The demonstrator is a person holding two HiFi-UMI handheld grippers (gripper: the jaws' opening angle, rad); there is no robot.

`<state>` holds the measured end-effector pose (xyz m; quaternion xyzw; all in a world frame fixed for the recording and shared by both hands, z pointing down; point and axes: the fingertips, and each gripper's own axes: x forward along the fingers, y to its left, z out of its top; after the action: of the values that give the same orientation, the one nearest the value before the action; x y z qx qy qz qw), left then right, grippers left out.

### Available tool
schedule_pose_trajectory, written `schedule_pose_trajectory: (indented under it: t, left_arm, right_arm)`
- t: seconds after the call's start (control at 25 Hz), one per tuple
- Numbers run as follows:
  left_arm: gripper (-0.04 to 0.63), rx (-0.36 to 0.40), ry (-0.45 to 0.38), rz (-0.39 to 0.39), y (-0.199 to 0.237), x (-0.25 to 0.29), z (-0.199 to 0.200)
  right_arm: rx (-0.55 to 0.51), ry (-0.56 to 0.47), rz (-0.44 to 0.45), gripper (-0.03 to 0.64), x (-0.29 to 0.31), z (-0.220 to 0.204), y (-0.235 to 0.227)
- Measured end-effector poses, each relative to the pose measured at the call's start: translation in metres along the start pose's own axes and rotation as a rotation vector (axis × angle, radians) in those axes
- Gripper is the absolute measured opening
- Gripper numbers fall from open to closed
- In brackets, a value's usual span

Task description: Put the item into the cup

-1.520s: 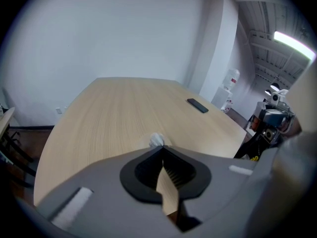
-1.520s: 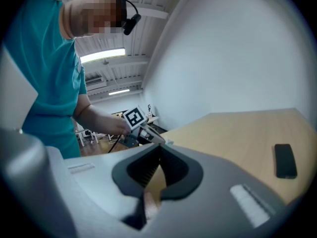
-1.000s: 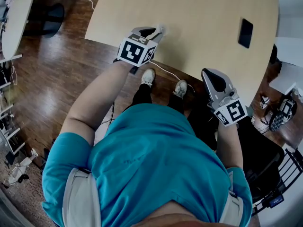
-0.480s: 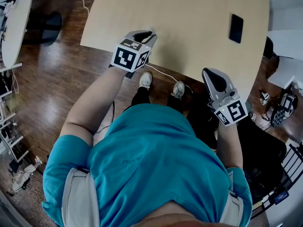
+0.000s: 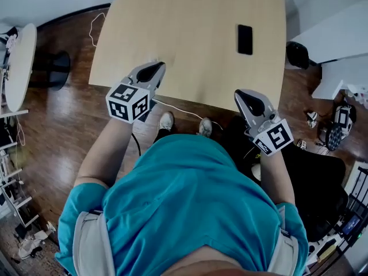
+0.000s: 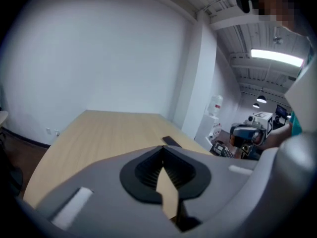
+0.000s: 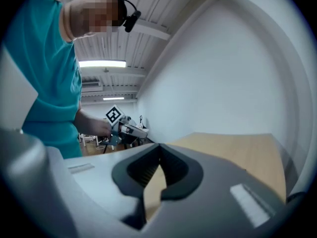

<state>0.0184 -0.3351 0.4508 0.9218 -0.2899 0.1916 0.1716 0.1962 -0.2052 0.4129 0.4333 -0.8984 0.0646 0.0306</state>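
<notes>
No cup and no item show in any view. My left gripper (image 5: 156, 66) hovers at the near edge of the light wooden table (image 5: 190, 33), pointing over it. Its jaws meet at the tip (image 6: 162, 147) with nothing between them. My right gripper (image 5: 240, 93) is held just off the table's near right corner, also shut and empty (image 7: 159, 145). Each gripper appears in the other's view, the right gripper (image 6: 246, 133) and the left gripper (image 7: 130, 129).
A black phone (image 5: 245, 39) lies flat far back on the table, right of centre, also seen as the phone (image 6: 172, 141). A white cable (image 5: 178, 105) runs across the wood floor under the edge. A round white table (image 5: 17, 62) stands left; a black chair (image 5: 313, 183) and clutter at right.
The left gripper has drawn back to the left, toward the table's near edge. The head view has lifted, so more of the table's far side shows. The right gripper has hardly moved.
</notes>
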Motion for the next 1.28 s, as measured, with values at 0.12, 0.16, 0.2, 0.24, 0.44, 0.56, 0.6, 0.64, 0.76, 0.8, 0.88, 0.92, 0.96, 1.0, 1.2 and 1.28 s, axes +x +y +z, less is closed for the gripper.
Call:
schedule_pose_trajectory:
  t: [0.12, 0.16, 0.2, 0.24, 0.44, 0.56, 0.6, 0.64, 0.76, 0.8, 0.88, 0.92, 0.96, 1.0, 1.2, 1.28]
  left_arm:
    - [0.005, -0.007, -0.082, 0.015, -0.026, -0.018, 0.027]
    - [0.005, -0.007, -0.106, 0.017, -0.034, -0.025, 0.035]
    - [0.005, -0.007, -0.125, 0.017, -0.042, -0.031, 0.041]
    - [0.005, -0.006, -0.138, 0.016, -0.048, -0.037, 0.045]
    - [0.005, 0.003, -0.182, 0.022, -0.064, -0.081, 0.053]
    - [0.005, 0.009, -0.215, 0.018, -0.064, -0.109, 0.05]
    - [0.005, 0.016, -0.224, 0.015, -0.063, -0.12, 0.047]
    - [0.005, 0.023, -0.234, 0.01, -0.061, -0.133, 0.043]
    - [0.005, 0.044, -0.259, -0.009, -0.054, -0.18, 0.027]
    - [0.005, 0.048, -0.264, -0.019, -0.051, -0.196, 0.02]
    - [0.005, 0.06, -0.272, -0.041, -0.046, -0.229, 0.006]
    - [0.005, 0.069, -0.275, -0.052, -0.043, -0.244, -0.001]
    - [0.005, 0.078, -0.279, -0.063, -0.04, -0.259, -0.008]
    - [0.005, 0.084, -0.283, -0.073, -0.037, -0.273, -0.014]
    - [0.005, 0.064, -0.298, -0.095, -0.016, -0.339, -0.032]
    - [0.005, 0.047, -0.313, -0.101, -0.016, -0.357, -0.036]
  right_arm:
    - [-0.001, -0.014, 0.014, 0.003, -0.028, 0.01, -0.008]
    - [-0.003, -0.017, 0.017, 0.003, -0.035, 0.013, -0.009]
    - [-0.006, -0.02, 0.02, 0.003, -0.04, 0.016, -0.011]
    - [-0.008, -0.026, 0.02, 0.003, -0.044, 0.02, -0.011]
    - [-0.011, -0.061, 0.035, 0.003, -0.053, 0.037, 0.015]
    - [-0.008, -0.064, 0.035, 0.003, -0.051, 0.043, 0.034]
    - [-0.006, -0.064, 0.03, 0.003, -0.049, 0.044, 0.041]
    - [-0.005, -0.063, 0.024, 0.003, -0.046, 0.046, 0.05]
    - [-0.011, -0.058, 0.006, 0.003, -0.033, 0.052, 0.087]
    - [-0.009, -0.06, -0.001, 0.003, -0.028, 0.054, 0.101]
    - [0.002, -0.073, -0.019, 0.003, -0.018, 0.06, 0.13]
    - [0.005, -0.078, -0.029, 0.003, -0.013, 0.063, 0.144]
    - [0.006, -0.078, -0.039, 0.003, -0.01, 0.065, 0.158]
    - [0.009, -0.076, -0.048, 0.003, -0.006, 0.067, 0.171]
    - [0.033, -0.08, -0.088, 0.003, 0.003, 0.091, 0.231]
    - [0.018, -0.078, -0.098, 0.003, -0.004, 0.099, 0.254]
